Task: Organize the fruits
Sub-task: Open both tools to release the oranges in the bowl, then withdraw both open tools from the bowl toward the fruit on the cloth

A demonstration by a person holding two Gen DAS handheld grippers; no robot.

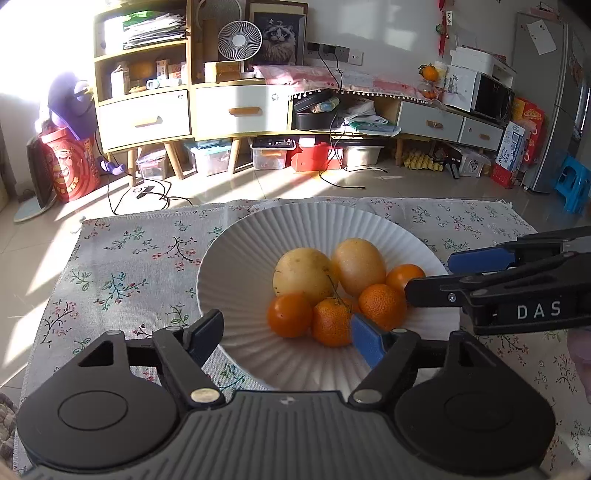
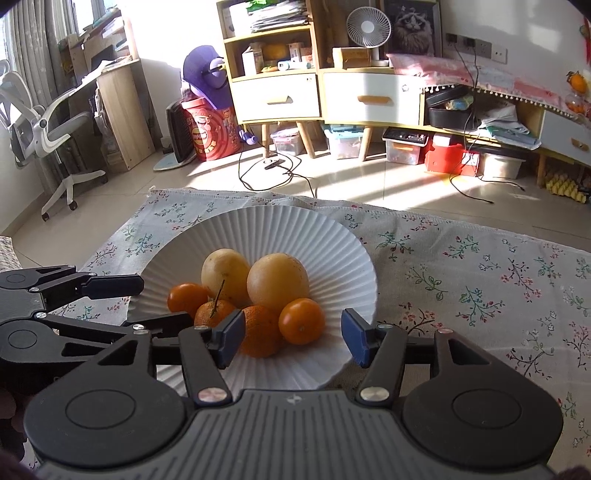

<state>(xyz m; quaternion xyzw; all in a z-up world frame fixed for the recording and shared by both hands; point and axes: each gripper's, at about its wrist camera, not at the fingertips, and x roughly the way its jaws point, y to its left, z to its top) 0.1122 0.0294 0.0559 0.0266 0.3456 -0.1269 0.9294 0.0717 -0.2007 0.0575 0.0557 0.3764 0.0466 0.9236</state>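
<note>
i had the white ribbed plate (image 1: 236, 258) in front of both cameras, sitting on a pale cloth with small flower sprigs (image 1: 129, 258) spread over a tiled floor (image 1: 258, 184). in the plate's hollow lay two pale yellow fruits (image 1: 303, 275) side by side at the back, touching, with four small oranges (image 1: 290, 315) crowded against them in front; one orange (image 2: 212, 314) carried a thin stem.

my left gripper (image 1: 286, 338) hung over the plate's near rim with its blue-padded fingers spread apart, holding nothing, the right pad just beside the front oranges. my right gripper (image 2: 291, 341) hovered over the plate from the other side, its fingers likewise wide apart and empty, the nearest oranges sitting between and just beyond them.

behind the cloth, strong sun striped the floor. along the wall stood a low wooden cabinet with white drawers (image 1: 243, 110), a small white fan (image 1: 239, 40) and a framed cat picture (image 1: 279, 35) on top, plastic storage boxes (image 1: 269, 153) underneath. a red drum (image 1: 72, 166) stood left of it, and a white office chair (image 2: 48, 125) sat by a desk in the right camera.
</note>
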